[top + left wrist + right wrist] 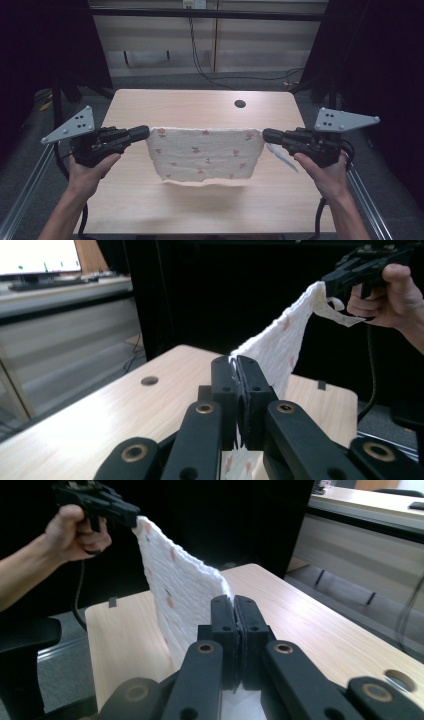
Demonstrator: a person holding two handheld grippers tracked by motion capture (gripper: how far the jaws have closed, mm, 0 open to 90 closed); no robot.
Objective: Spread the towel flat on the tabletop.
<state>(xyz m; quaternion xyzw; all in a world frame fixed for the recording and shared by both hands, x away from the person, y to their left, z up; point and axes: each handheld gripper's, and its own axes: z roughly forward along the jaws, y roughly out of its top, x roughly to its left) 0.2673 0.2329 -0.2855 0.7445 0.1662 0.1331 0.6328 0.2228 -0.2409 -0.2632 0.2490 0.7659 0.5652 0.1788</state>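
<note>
The left gripper (141, 133) is closed on the upper left corner of a white towel (205, 152) with small red flowers, and the right gripper (268, 135) is closed on the upper right corner. In both gripper views a thin fold of cloth is seen pinched between the black jaws. The towel is held stretched between the two tools and hangs above the middle of the table (150, 107); its lower edge is seen free, with a shadow under it.

A slip could be caused by the small amount of cloth in each grip: if the hands are pulled further apart, one corner may be drawn out and the towel would drop and fold on itself. If the hands are brought unevenly, the top edge would sag or twist. The loose label (282, 156) near the right gripper, at about 5 o'clock from it, might be caught.

Around the towel much bare wood is left at 12 o'clock and at 6 o'clock. The round hole (240, 104) lies at 12 o'clock, well apart. The side edges of the table are near each hand, at 9 and 3 o'clock.
</note>
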